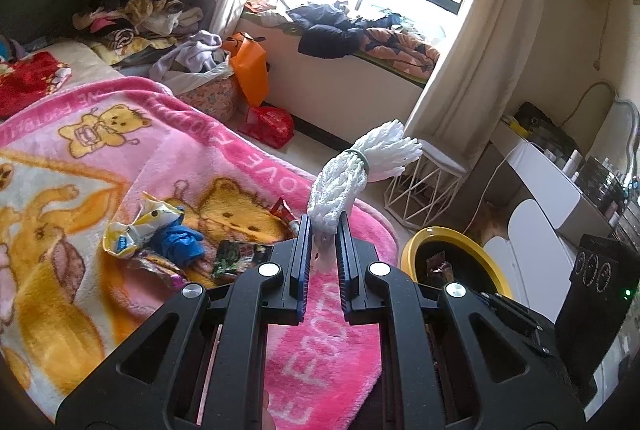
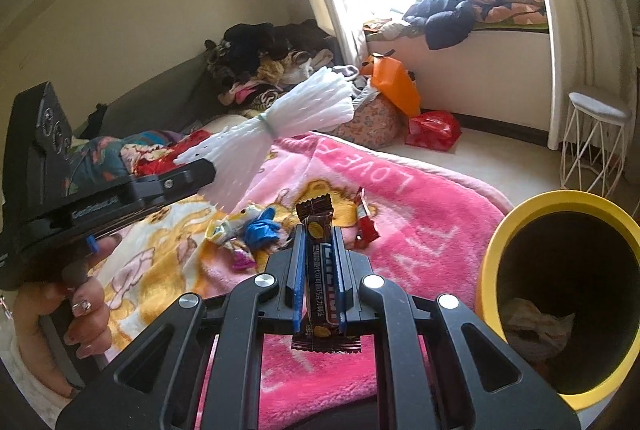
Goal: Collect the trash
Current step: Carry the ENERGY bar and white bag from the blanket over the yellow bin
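Note:
My left gripper [image 1: 324, 228] is shut on a white foam net sleeve [image 1: 352, 176] tied with a green band; the sleeve sticks up past the fingertips. From the right wrist view the same gripper [image 2: 196, 172] shows at the left, held by a hand [image 2: 84, 310], with the foam net [image 2: 296, 110] jutting right. My right gripper [image 2: 318, 234] is shut on a brown chocolate wrapper [image 2: 319, 270] standing upright between the pads. A yellow-rimmed black bin [image 2: 560, 294] stands at the right, with crumpled trash inside; it also shows as the bin [image 1: 452, 262] beside the bed.
On the pink bear blanket [image 1: 160, 158] lie a blue glove [image 1: 180, 244], a crumpled yellow-white packet [image 1: 140, 226], a red wrapper [image 2: 366, 220] and a dark green wrapper [image 1: 230, 256]. A white wire stool [image 1: 424, 186], an orange bag [image 1: 250, 66] and a red bag [image 1: 268, 124] stand on the floor.

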The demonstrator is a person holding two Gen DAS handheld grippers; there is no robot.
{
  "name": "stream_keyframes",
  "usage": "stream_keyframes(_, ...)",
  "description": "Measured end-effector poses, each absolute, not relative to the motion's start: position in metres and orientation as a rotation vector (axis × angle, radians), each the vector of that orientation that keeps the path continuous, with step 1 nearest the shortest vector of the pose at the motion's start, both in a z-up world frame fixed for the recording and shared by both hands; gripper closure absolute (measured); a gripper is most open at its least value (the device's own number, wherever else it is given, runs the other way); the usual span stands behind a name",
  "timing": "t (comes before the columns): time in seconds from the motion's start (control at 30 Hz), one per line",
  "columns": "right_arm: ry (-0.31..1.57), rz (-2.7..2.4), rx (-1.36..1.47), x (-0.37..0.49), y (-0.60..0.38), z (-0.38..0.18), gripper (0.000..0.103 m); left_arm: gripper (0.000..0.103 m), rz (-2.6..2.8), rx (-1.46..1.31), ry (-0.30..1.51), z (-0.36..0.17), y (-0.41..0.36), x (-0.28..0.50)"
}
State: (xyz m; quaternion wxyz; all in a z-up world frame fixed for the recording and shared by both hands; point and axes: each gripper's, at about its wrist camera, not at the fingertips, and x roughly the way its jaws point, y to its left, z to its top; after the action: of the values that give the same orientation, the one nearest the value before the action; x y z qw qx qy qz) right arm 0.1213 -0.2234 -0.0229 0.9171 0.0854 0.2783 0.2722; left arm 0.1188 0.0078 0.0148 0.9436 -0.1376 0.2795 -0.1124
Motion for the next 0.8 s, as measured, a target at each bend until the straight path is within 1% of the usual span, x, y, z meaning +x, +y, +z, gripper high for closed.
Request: stream_keyframes(0.8,0.541,0.403,0.266,0.133,-0.280,-0.023,0.091,0.095,-0.297,-0.222,0.576,0.012,-0.035,0.118)
